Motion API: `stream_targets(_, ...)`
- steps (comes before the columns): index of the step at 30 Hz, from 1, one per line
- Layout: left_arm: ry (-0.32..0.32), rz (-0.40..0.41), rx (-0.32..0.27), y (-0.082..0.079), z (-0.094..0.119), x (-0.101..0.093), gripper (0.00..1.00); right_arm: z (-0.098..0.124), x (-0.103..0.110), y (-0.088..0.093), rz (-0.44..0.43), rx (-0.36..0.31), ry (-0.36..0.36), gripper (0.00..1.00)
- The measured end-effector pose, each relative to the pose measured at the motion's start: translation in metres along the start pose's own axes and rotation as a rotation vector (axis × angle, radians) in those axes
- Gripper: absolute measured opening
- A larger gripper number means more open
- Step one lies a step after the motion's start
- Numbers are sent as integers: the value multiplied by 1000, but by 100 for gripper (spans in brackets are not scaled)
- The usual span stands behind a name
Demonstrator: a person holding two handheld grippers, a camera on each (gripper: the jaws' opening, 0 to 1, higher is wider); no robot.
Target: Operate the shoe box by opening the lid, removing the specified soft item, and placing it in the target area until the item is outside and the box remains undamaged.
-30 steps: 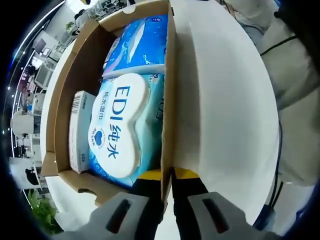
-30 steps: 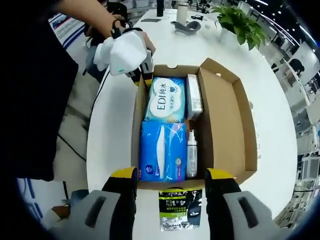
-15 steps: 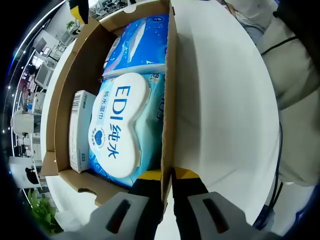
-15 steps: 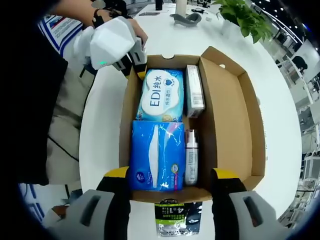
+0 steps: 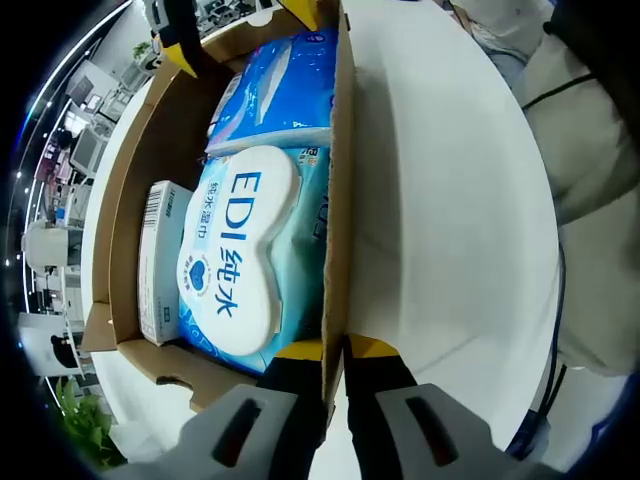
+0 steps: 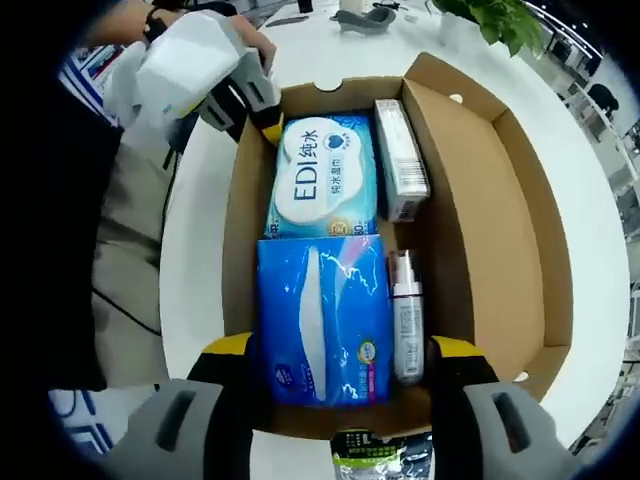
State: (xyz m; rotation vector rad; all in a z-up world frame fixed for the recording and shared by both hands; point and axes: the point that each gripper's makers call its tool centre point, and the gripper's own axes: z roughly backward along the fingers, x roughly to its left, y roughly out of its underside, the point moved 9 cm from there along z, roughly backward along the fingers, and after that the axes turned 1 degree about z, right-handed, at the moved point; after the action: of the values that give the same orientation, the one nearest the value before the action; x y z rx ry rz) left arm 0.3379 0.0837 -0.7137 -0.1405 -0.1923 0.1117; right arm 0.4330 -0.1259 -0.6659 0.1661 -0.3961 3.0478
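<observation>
In the left gripper view, the left gripper has its yellow-tipped jaws drawn narrow and pinched on the thin brown cardboard side wall of the open shoe box. The box stands on a smooth white table. Inside, nearest the gripper, lies a soft, glossy pack of wet wipes with a white rounded flap that reads "EDI" beside Chinese characters. Farther in lies a crinkly blue tissue pack. To the left of the wipes sits a small white carton with a barcode on its end.

In the right gripper view, the right gripper holds its jaws wide, one on each side of the near end of the box. The blue tissue pack lies near, the "EDI" wipes beyond it. Along their right side lie a slim white spray bottle and the white carton. The left gripper clamps the far left corner of the box. A dark foil sachet lies on the table just in front of the box.
</observation>
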Motion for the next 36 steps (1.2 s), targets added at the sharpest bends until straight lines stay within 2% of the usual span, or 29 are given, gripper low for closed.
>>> stream_targets(3, 1, 1, 0, 0, 0, 0, 4, -5, -1, -4, -61, -17, -38, 71)
stream_targets(5, 1, -1, 0, 0, 0, 0, 4, -8, -2, -5, -79, -4, -48, 73)
stream_targets(9, 0, -1, -1, 0, 0, 0, 4, -17, 0, -4, -118, 18, -49, 77)
stream_targets(16, -2, -4, -2, 0, 0, 0, 4, -28, 0, 2, -231, 51, -48, 76)
stream_targets(18, 0, -4, -1, 0, 0, 0, 4, -30, 2, 4, -227, 73, -47, 75)
stream_targets(24, 0, -7, 0, 0, 0, 0, 4, -34, 6, 6, -234, 83, -51, 68)
stream_targets(29, -1, -9, 0, 0, 0, 0, 4, -41, 7, 6, -218, 97, -26, 67)
stream_targets(36, 2, -10, 1, 0, 0, 0, 4, -40, 3, 7, -222, 86, -7, 63)
